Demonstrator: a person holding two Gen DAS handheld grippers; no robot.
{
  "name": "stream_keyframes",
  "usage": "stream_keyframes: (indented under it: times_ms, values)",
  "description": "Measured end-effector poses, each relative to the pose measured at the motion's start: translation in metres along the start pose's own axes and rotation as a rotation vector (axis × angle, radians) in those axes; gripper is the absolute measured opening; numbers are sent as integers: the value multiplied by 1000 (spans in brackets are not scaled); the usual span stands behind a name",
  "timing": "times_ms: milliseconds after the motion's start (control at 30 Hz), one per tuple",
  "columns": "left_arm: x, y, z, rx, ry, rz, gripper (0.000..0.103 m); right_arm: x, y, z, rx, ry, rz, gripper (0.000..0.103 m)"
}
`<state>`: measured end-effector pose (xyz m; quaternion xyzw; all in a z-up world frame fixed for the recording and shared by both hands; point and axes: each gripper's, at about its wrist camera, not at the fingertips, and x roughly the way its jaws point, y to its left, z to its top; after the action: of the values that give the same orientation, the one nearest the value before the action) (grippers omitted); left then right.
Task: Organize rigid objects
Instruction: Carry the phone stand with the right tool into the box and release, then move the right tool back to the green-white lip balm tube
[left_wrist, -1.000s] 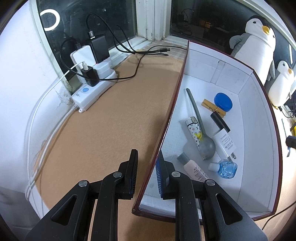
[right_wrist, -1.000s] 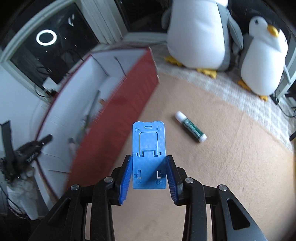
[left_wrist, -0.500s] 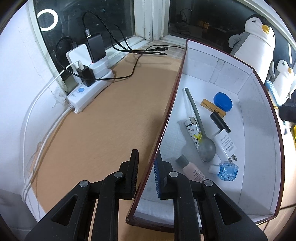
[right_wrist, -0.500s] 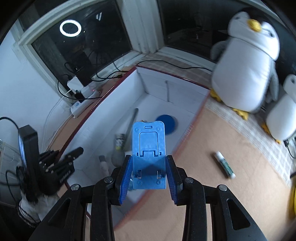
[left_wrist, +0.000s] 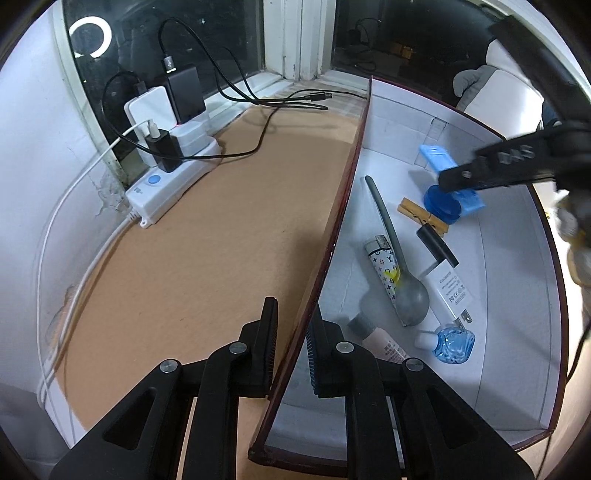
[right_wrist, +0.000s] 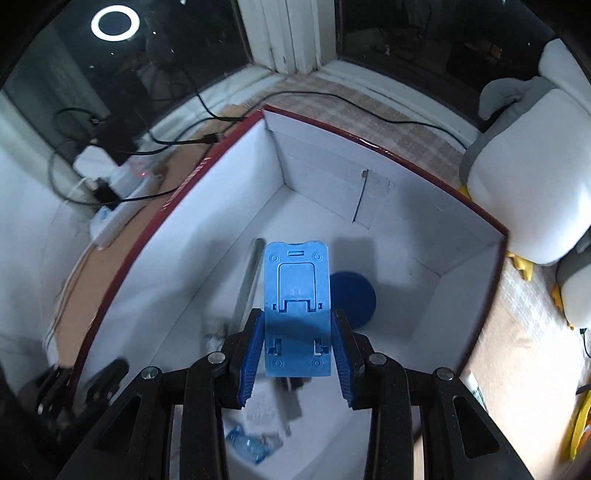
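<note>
Left hand-held gripper (left_wrist: 291, 332), right hand-held gripper (right_wrist: 297, 354) — black angular frames, silver screws, ribbed blue pads (right_wrist: 251, 354).

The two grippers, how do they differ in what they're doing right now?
The left gripper straddles the box's side wall, one finger outside, one inside; the right gripper is shut on the blue phone stand. The left gripper sits low at the rim; the right gripper hangs in the air over the box interior, above the round blue lid. Both have black bodies with ribbed pads.
</note>
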<state>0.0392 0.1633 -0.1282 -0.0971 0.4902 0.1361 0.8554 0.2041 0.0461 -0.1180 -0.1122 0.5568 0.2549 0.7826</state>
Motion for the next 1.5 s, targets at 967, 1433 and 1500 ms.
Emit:
stream_keyframes:
  times_ms: [967,1433,1500]
  values:
    - [1,0,0,3,2,6,13,-3,8,15,24,-25,44,40]
    - [-3,-3,1,8,18,25,13,-76,-39,-27,103,-171,202,40]
    - [-4,-3,0,7,20,27,13,-85,-57,-35,125,-190,192,41]
